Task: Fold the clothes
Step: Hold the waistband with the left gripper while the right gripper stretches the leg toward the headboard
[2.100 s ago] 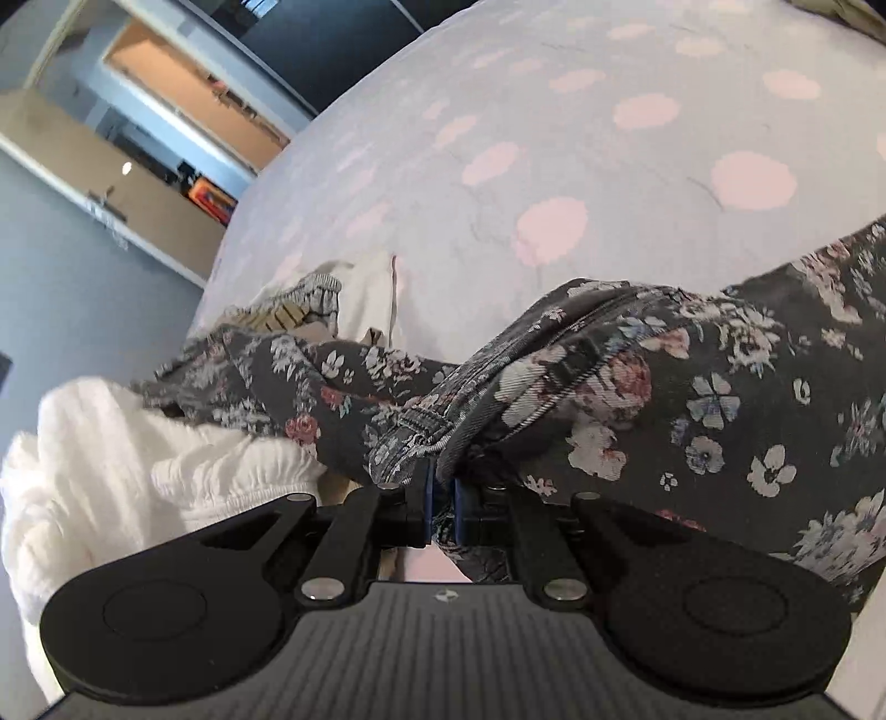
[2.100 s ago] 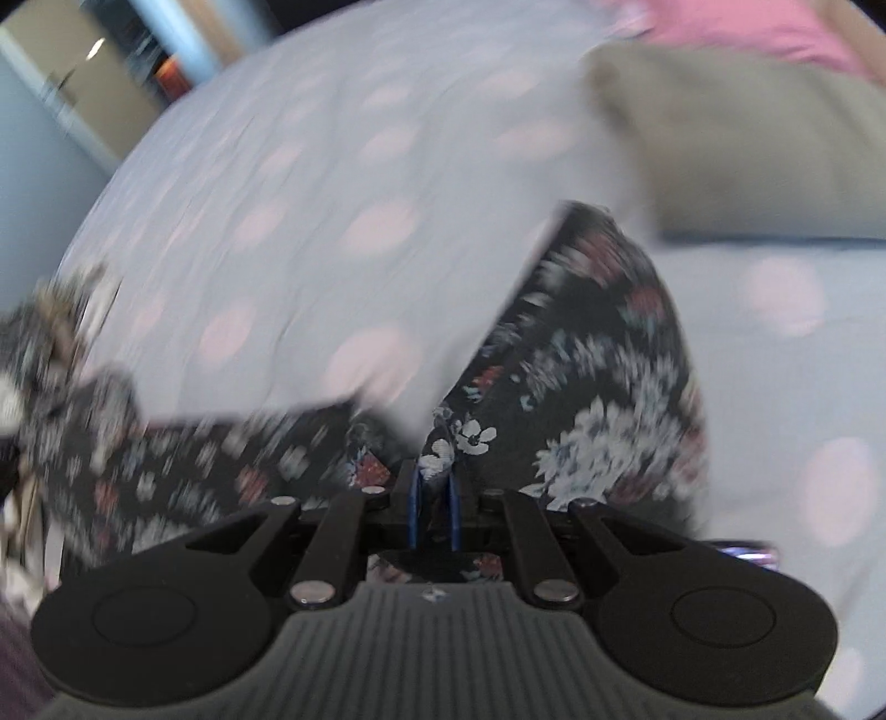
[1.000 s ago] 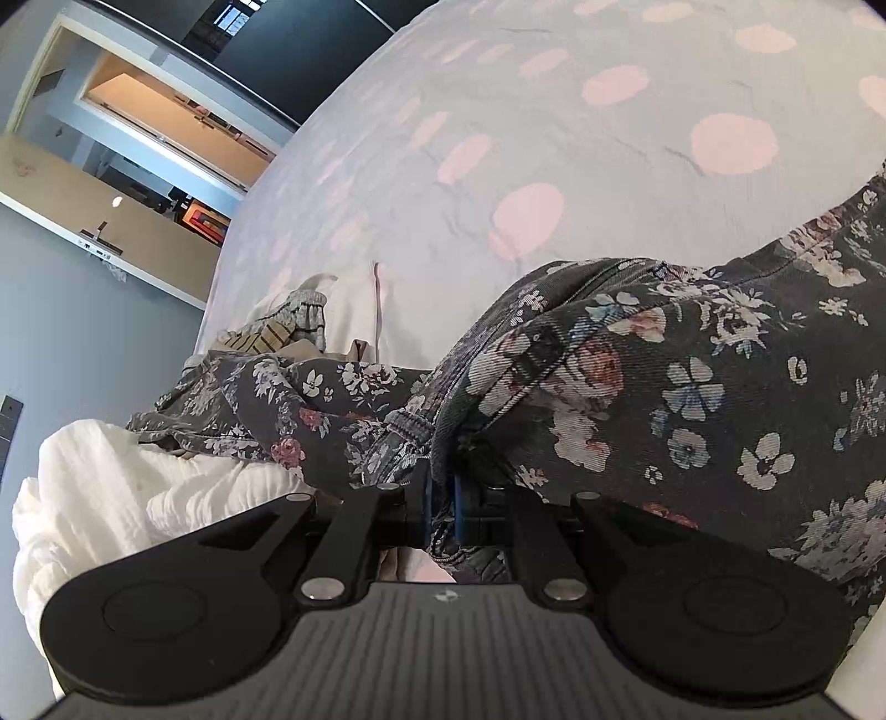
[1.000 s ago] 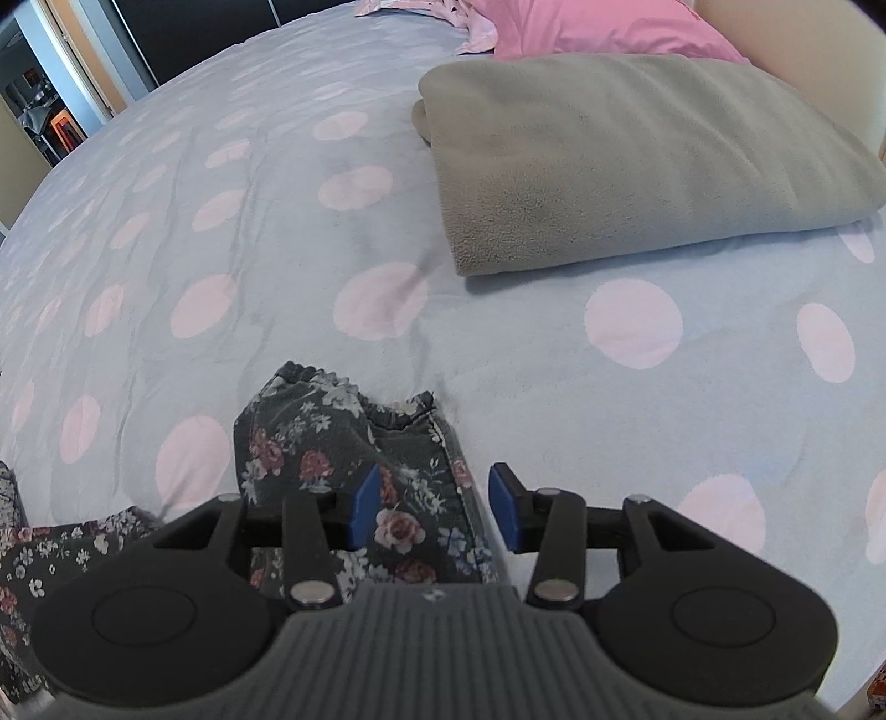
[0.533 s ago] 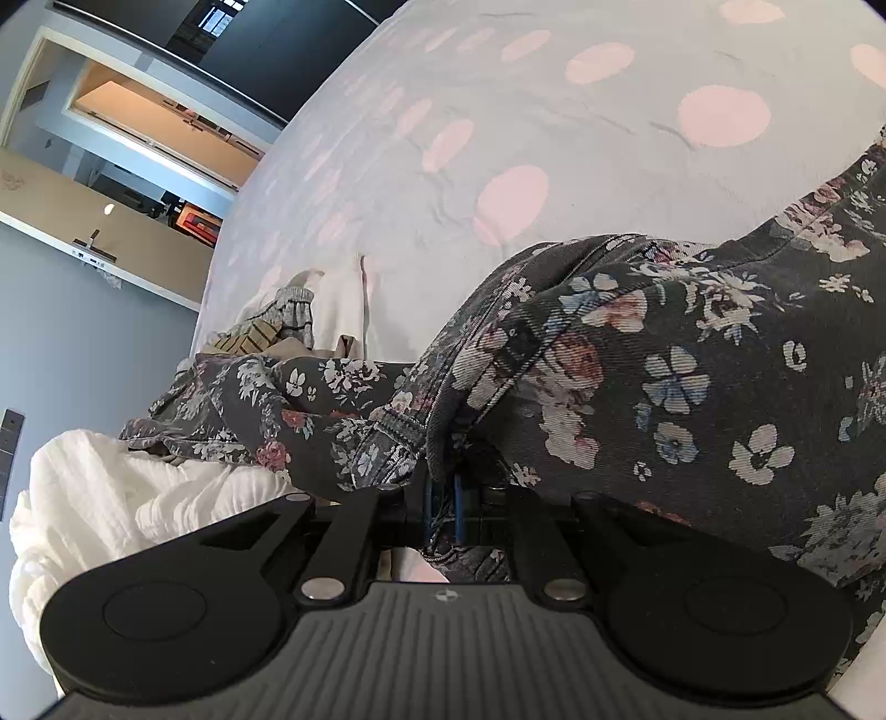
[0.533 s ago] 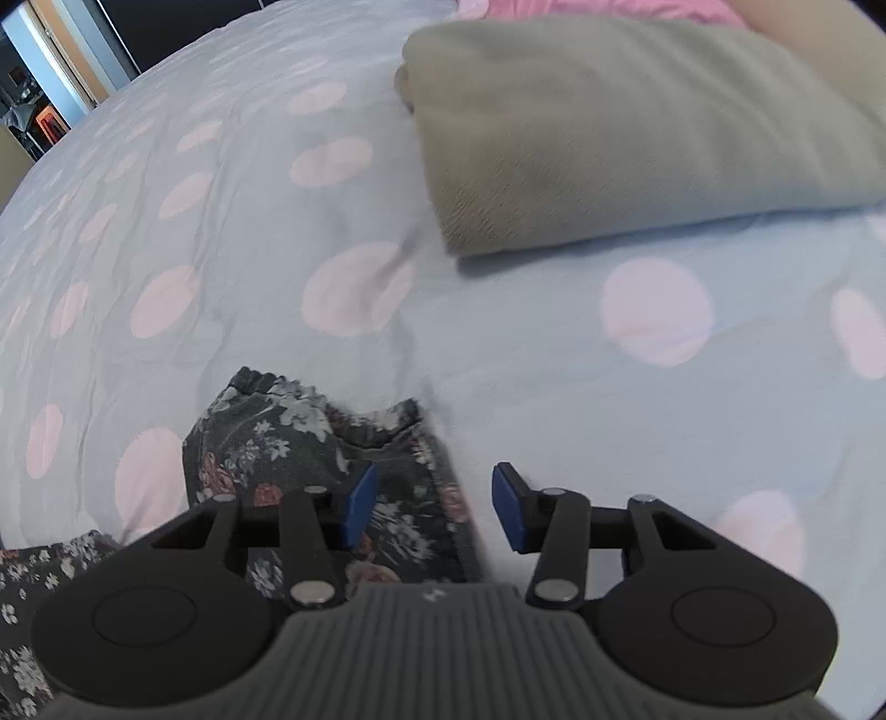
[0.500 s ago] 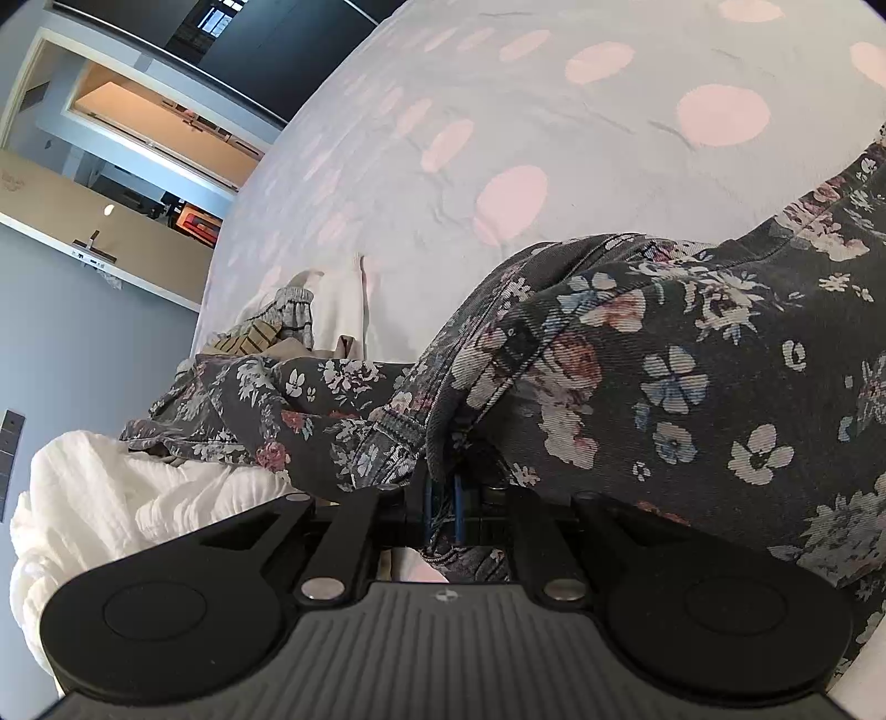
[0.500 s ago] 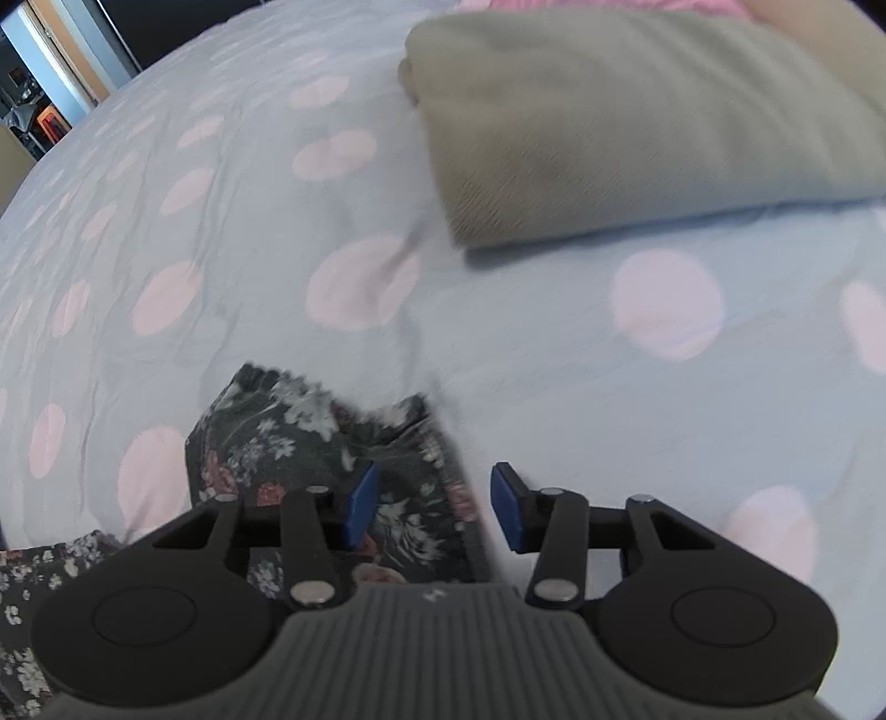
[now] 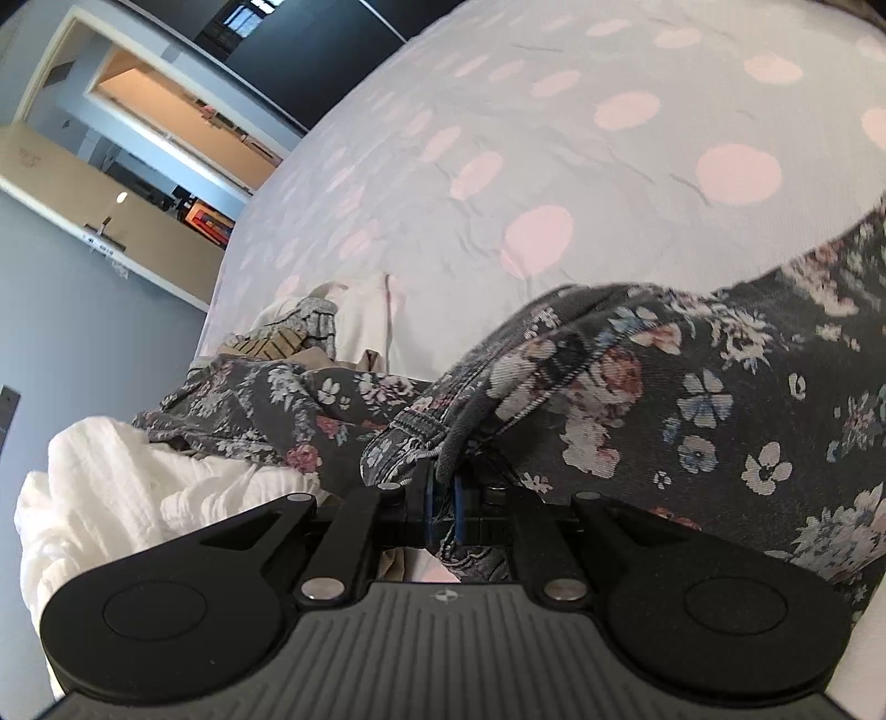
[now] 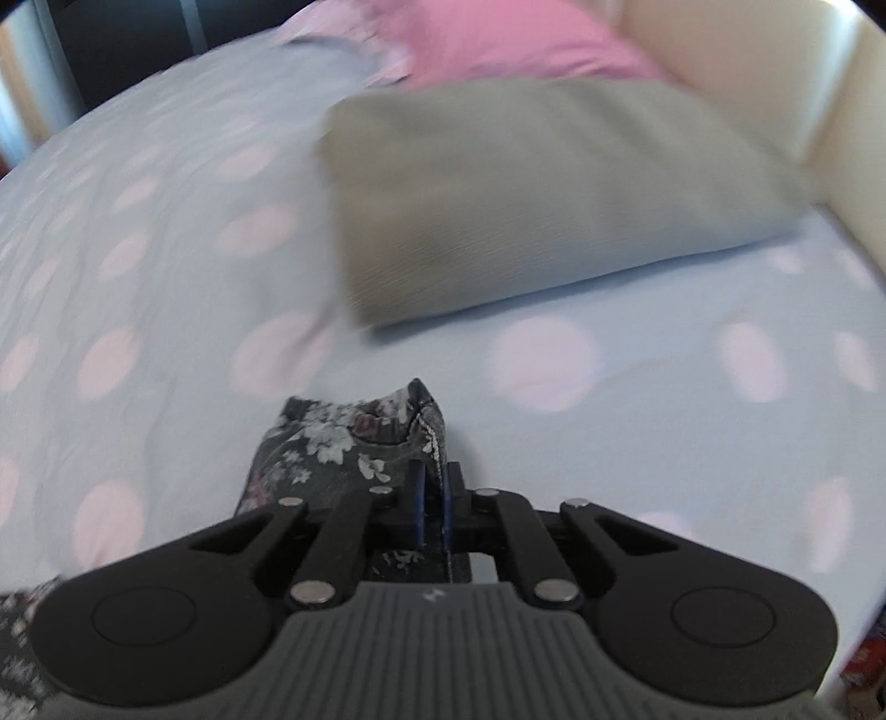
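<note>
Dark grey floral trousers (image 9: 692,387) lie on a pale bedspread with pink dots (image 9: 498,166). My left gripper (image 9: 441,498) is shut on the waistband edge of the floral trousers, whose cloth spreads to the right and bunches to the left. In the right wrist view, my right gripper (image 10: 433,498) is shut on the hem end of a trouser leg (image 10: 343,443), whose stitched edge sticks out past the fingertips. The view is blurred by motion.
A white crinkled garment (image 9: 138,498) lies at the lower left, beside a striped cloth (image 9: 288,338). A folded grey-green blanket (image 10: 526,194) and a pink pillow (image 10: 498,44) lie farther up the bed. A cream headboard (image 10: 775,83) stands at the right.
My right gripper, open over the trouser leg end half a second ago, has closed on its hem. My left gripper keeps its hold on the waistband and has barely moved.
</note>
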Demonstrator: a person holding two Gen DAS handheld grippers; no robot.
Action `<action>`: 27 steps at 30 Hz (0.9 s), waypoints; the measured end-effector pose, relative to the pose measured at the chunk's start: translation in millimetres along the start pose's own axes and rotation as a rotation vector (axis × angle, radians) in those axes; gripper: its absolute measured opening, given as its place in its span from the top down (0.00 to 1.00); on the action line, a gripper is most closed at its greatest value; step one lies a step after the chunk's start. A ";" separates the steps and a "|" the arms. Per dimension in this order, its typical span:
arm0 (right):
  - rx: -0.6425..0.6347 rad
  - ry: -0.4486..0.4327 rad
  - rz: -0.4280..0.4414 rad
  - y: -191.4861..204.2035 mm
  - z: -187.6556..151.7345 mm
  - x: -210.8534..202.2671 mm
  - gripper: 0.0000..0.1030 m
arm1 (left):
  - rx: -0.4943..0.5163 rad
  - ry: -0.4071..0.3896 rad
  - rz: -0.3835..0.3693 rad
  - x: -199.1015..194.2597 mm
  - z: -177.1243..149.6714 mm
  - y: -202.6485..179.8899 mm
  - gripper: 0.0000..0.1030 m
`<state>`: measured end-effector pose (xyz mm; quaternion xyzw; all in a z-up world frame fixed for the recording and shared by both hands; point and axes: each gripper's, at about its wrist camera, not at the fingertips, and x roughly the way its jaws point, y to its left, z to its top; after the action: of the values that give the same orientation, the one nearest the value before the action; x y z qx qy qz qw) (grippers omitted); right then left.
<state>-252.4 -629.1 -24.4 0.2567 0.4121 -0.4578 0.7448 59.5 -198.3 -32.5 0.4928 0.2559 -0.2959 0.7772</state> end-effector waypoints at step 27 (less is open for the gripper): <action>0.231 -0.101 -0.218 -146.5 -18.2 -3.2 0.63 | 0.041 0.018 0.035 6.8 1.1 -18.9 0.95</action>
<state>-390.9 -679.5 -32.0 0.2713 0.3442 -0.5925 0.6760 50.9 -207.1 -48.3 0.5158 0.2481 -0.2828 0.7697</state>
